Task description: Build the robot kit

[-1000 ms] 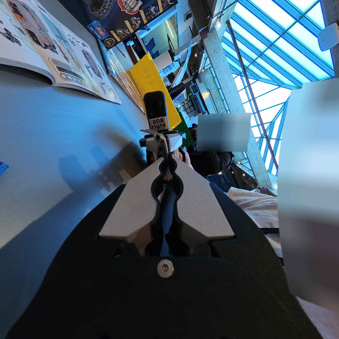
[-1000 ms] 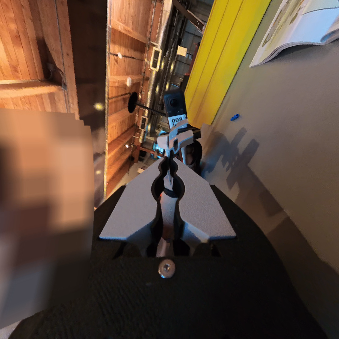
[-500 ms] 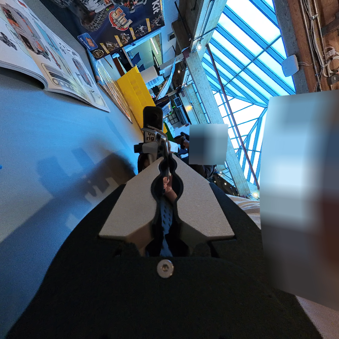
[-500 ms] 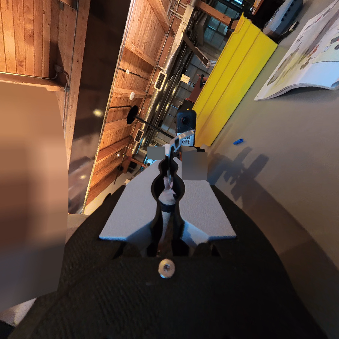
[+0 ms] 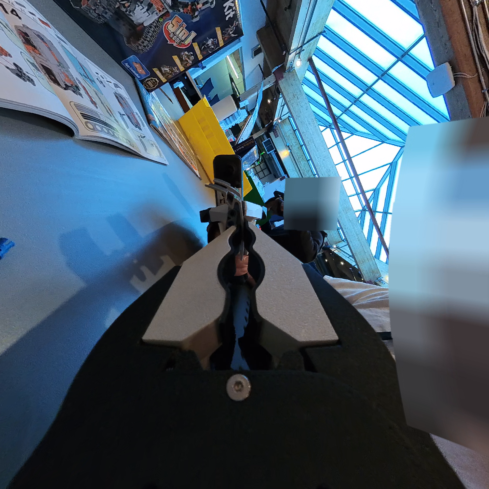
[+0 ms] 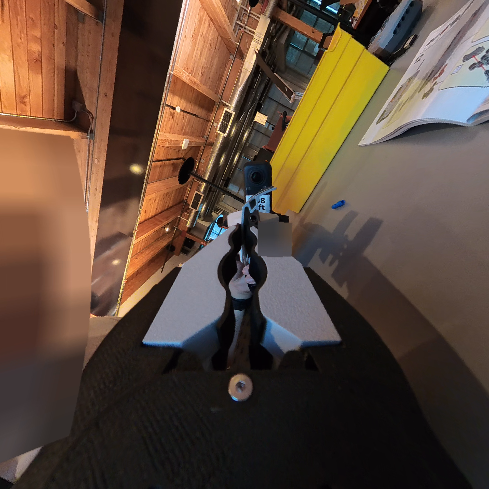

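Both grippers face each other above the grey table [image 5: 79,211], the left gripper [image 5: 241,232] and right gripper [image 6: 244,232] each clenched on one thin grey curved piece [image 5: 232,209] (long axis fingertip to fingertip); a blue brick [image 6: 338,204] lies apart.

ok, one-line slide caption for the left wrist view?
Left gripper, fingers shut on a thin grey part, faces the right gripper above a table with open booklet.

Pretty bright overall, daylight pouring through the blue-tinted glass skylight roof [image 5: 370,79]. Strong fisheye bending at the edges. Crisp dark shadows across the smooth grey tabletop [image 6: 397,211]. Warm, dimmer glow off the brown wooden plank ceiling [image 6: 39,53].
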Demonstrator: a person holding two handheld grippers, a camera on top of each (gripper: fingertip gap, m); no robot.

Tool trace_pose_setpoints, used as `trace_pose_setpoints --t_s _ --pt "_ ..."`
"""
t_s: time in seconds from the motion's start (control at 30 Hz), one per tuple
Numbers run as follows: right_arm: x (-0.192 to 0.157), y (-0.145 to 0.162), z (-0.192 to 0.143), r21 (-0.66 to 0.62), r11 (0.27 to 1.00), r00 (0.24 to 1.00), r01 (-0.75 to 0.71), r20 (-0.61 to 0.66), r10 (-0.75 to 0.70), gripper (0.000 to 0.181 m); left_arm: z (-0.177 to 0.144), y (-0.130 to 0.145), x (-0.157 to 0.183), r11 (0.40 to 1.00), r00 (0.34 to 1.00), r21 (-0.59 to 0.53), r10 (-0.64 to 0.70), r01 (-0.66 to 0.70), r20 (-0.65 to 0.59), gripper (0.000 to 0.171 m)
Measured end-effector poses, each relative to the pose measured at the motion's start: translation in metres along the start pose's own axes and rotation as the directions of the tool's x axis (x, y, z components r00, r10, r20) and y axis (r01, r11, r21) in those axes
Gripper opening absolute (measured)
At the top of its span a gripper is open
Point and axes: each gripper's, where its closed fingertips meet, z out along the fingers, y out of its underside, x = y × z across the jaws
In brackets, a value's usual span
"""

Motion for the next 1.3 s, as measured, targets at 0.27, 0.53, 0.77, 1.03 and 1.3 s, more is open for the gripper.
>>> trace_pose_setpoints --t_s 0.27,0.53,0.77,1.03,1.3 --pt "0.0 0.001 0.001 -0.003 1.0 0.999 0.029 -0.014 -0.029 0.0 0.0 0.001 0.001 1.0 1.0 -0.004 -0.002 0.002 -0.006 0.0" --pt "-0.007 0.0 0.003 0.006 1.0 0.998 -0.001 0.059 0.001 0.0 -0.002 -0.002 0.007 1.0 0.997 0.008 -0.026 0.027 -0.072 0.0" --pt "-0.008 0.001 0.003 -0.011 1.0 0.996 -0.028 0.082 0.029 0.0 -0.003 -0.001 0.009 1.0 0.998 0.009 0.0 0.0 -0.064 0.0" --pt "-0.003 0.002 0.004 -0.034 0.999 0.999 0.027 0.031 -0.026 0.0 -0.002 0.001 0.005 0.999 0.999 0.004 0.043 -0.043 -0.011 0.0" --pt "-0.005 0.003 0.006 -0.008 0.999 0.999 0.033 0.027 -0.032 0.0 -0.003 0.0 0.009 0.999 0.998 0.011 0.05 -0.05 -0.033 0.001"
